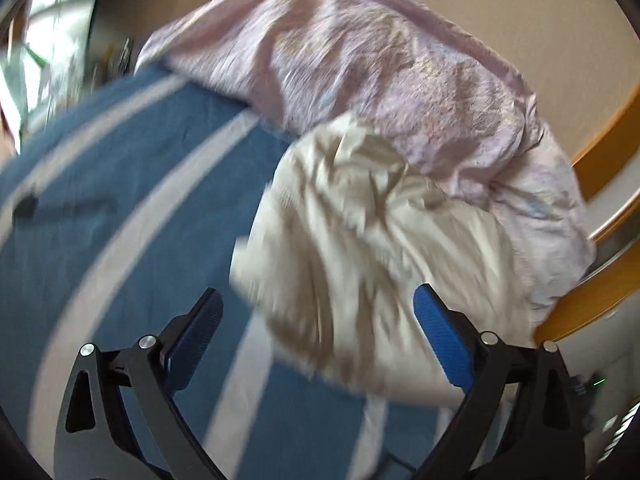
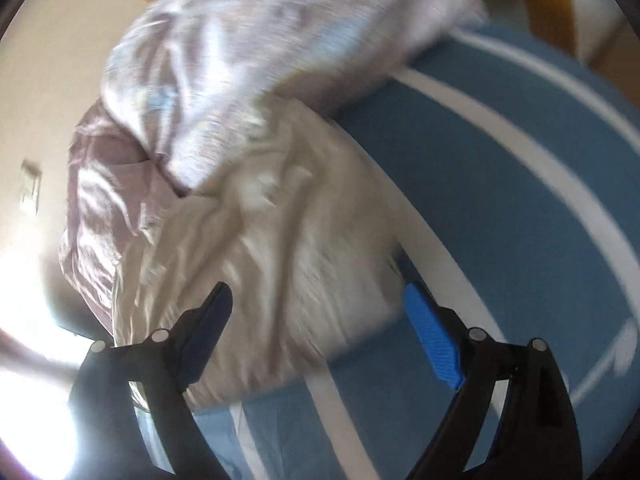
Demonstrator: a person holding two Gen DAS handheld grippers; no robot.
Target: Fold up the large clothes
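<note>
A crumpled cream-white garment [image 1: 372, 248] lies in a heap on a blue bed sheet with white stripes [image 1: 120, 184]. My left gripper [image 1: 318, 300] hovers over its near edge, jaws wide apart, nothing between the blue pads. In the right wrist view the same cream garment [image 2: 260, 248] fills the middle. My right gripper [image 2: 318, 296] hangs above it, jaws spread wide, holding nothing. Both views are blurred by motion.
A bunched pale lilac duvet [image 1: 360, 52] lies behind the garment, also seen as the lilac duvet [image 2: 224, 60]. The striped sheet [image 2: 500, 184] spreads to the right. A wooden bed frame [image 1: 600, 152] and beige wall [image 1: 540, 8] border the bed.
</note>
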